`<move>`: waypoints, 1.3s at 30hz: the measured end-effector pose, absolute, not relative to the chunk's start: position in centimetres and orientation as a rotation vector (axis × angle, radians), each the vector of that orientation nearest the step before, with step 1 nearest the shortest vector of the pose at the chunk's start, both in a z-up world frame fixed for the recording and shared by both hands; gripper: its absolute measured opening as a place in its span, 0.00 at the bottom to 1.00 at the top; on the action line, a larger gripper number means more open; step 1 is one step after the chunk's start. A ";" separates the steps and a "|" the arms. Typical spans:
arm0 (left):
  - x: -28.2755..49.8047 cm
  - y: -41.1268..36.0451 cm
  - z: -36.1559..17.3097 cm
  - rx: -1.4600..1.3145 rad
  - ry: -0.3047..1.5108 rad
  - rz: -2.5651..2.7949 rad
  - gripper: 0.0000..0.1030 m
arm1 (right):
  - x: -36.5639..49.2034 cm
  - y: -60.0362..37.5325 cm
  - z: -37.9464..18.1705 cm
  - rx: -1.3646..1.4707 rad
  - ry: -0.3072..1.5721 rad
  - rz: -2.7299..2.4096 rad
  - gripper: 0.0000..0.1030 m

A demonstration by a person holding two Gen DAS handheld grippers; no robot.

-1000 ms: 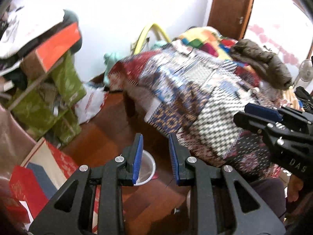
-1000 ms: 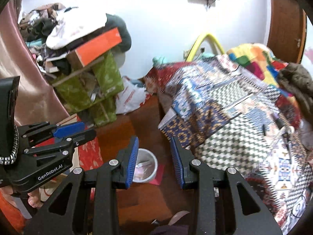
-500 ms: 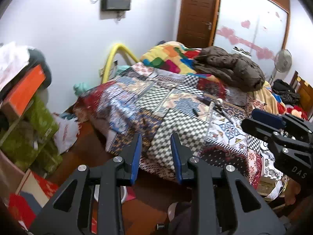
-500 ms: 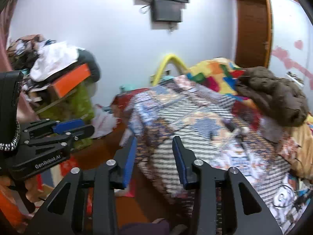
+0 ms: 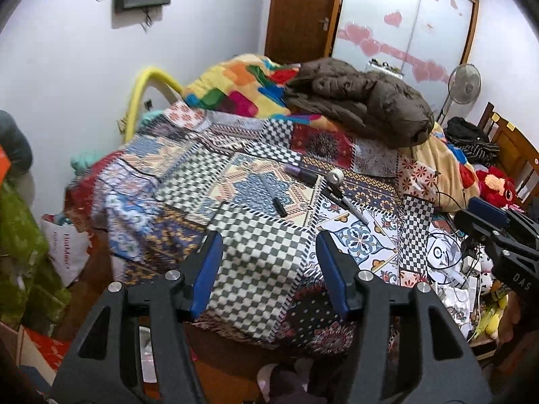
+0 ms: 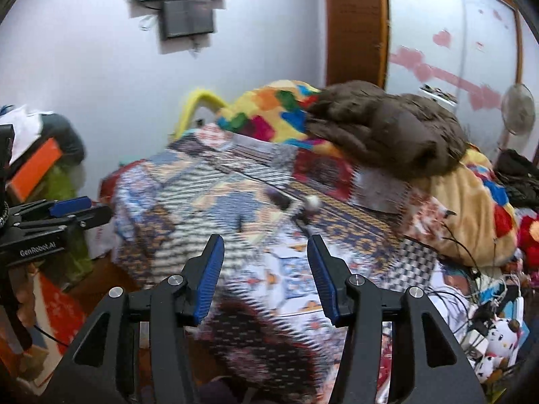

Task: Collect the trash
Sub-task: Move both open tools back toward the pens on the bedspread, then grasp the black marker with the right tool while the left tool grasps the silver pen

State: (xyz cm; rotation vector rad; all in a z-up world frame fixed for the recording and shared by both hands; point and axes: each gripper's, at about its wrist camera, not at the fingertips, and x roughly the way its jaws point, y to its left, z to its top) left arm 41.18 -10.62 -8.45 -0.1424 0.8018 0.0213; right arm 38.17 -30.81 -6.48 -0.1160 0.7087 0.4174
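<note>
While both hand-held grippers (image 5: pixel 266 269) (image 6: pixel 264 269) gape empty, quilt (image 5: pixel 256 269) edge lies below.

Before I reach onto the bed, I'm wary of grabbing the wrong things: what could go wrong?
The purple-capped tube, dark pen and white-tipped stick on the patchwork quilt may not be trash. Loose cables at the quilt's right edge could snag the right gripper. Both grippers, left gripper included, are empty, fingers just opening, so the soft quilt could get pinched along with anything picked.

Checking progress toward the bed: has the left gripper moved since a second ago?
Yes. The left gripper swung from the floor bin up toward the patchwork bedspread, jaws opening, nothing between them.
</note>
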 end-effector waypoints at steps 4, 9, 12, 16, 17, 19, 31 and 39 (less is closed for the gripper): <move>45.0 -11.4 -10.7 -0.135 0.846 0.010 0.55 | 41.0 -32.9 -8.2 -0.118 0.742 0.367 0.46; 50.0 -12.1 -13.6 -0.147 0.904 0.003 0.55 | 44.7 -34.2 -10.9 -0.123 0.794 0.341 0.46; 52.5 -12.3 -15.7 -0.163 0.934 0.002 0.55 | 47.0 -34.4 -12.9 -0.107 0.836 0.349 0.46; 55.5 -12.6 -18.3 -0.183 0.973 0.004 0.55 | 50.6 -34.5 -16.4 -0.044 0.921 0.380 0.46; 56.2 -12.6 -19.0 -0.185 0.981 0.005 0.55 | 51.1 -34.5 -16.8 -0.036 0.934 0.385 0.46; 57.5 -12.7 -20.3 -0.189 0.996 0.005 0.55 | 52.6 -34.4 -18.4 -0.019 0.966 0.397 0.46; 63.2 -12.8 -26.9 -0.207 1.057 0.013 0.51 | 58.0 -31.8 -23.7 -0.082 1.032 0.454 0.21; 64.5 -13.6 -28.9 -0.194 1.069 0.031 0.36 | 59.3 -30.3 -25.3 -0.108 1.036 0.483 0.14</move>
